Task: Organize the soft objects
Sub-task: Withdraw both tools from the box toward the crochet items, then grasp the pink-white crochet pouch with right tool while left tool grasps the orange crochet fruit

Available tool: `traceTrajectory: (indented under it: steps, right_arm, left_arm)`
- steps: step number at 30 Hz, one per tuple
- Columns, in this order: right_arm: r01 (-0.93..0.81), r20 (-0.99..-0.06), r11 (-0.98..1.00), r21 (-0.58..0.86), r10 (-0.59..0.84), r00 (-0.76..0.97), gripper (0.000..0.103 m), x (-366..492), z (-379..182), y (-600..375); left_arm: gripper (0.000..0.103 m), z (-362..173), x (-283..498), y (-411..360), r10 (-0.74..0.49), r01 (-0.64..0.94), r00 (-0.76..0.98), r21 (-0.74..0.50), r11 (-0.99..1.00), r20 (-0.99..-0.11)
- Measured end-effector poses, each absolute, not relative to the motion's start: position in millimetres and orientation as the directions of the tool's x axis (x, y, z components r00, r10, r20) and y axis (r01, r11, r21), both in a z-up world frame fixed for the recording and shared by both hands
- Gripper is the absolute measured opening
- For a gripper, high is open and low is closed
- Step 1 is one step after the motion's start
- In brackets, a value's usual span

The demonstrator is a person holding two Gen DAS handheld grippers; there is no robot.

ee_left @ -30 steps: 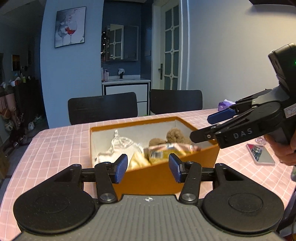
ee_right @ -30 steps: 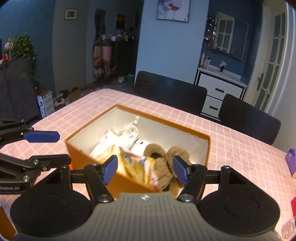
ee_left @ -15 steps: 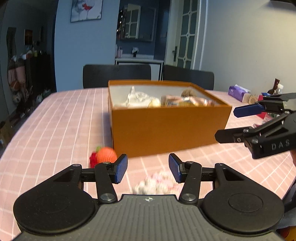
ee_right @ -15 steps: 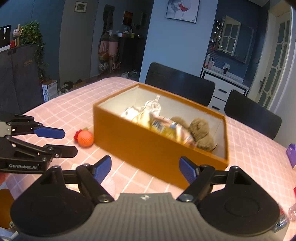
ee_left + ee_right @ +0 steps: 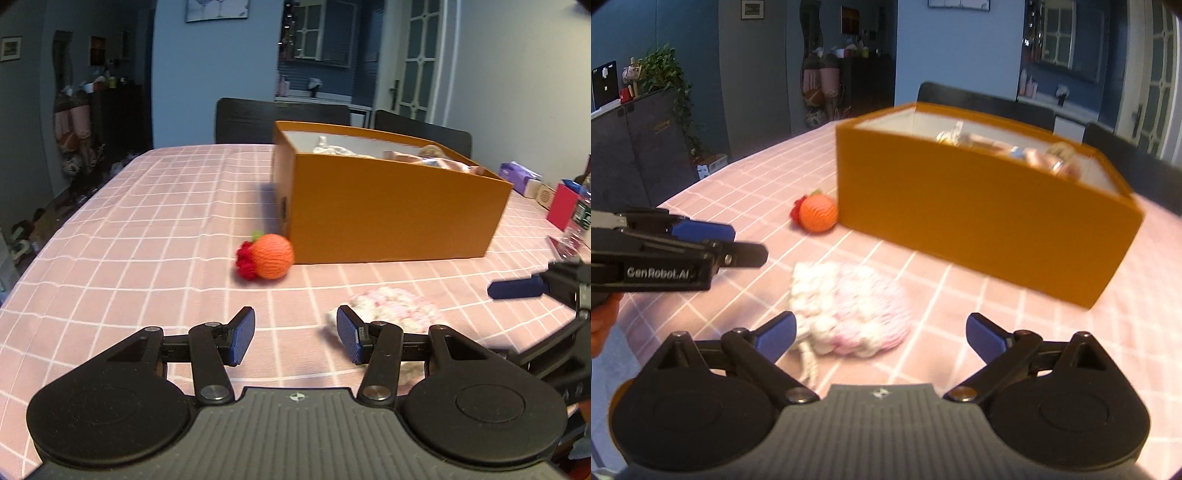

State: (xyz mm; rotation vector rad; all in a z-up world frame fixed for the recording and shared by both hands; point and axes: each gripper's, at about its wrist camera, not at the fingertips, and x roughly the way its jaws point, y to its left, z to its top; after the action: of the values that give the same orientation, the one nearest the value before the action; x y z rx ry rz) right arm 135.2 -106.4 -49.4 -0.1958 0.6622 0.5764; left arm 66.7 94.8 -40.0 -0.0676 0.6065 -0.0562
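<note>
Right gripper (image 5: 881, 334) spread wide, empty, low over my next pick; left gripper (image 5: 295, 334) parted narrower, empty. Box (image 5: 979, 206) already holds soft stuff. Pouch (image 5: 849, 310) just ahead of right jaws; ball (image 5: 817, 213) touching box.

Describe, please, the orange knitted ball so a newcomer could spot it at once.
Find the big orange box on the pink checked tablecloth. Beside its near corner lies the knitted ball: round and bright orange with a red tuft, unlike the flat pink-and-white crocheted piece nearby.
</note>
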Motion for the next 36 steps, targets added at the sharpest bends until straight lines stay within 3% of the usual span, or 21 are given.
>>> traceTrajectory:
  steps: [13,26,32,36]
  right_arm:
    - [-0.551,-0.674,0.833,0.049,0.435,0.597,0.1,152.5,-73.9,-87.3]
    - [-0.569,-0.659,0.821,0.039,0.449,0.604,0.099,162.4,-72.3,-72.7]
    - [-0.577,-0.655,0.816,0.04,0.457,0.602,0.081,167.3,-70.7,-71.0]
    - [-0.579,-0.647,0.815,0.02,0.452,0.614,0.061,168.6,-69.3,-73.1]
  left_arm:
    - [0.059,-47.9,68.2,106.0,-0.058,0.03,0.795,-0.056,0.998,-0.604]
    - [0.062,-51.4,75.1,110.0,-0.072,0.044,0.787,-0.06,0.997,-0.613]
    - [0.063,-51.1,79.9,110.3,-0.079,0.06,0.785,-0.051,0.997,-0.614]
    - [0.074,-49.8,86.4,107.8,-0.096,0.096,0.791,-0.032,0.995,-0.604]
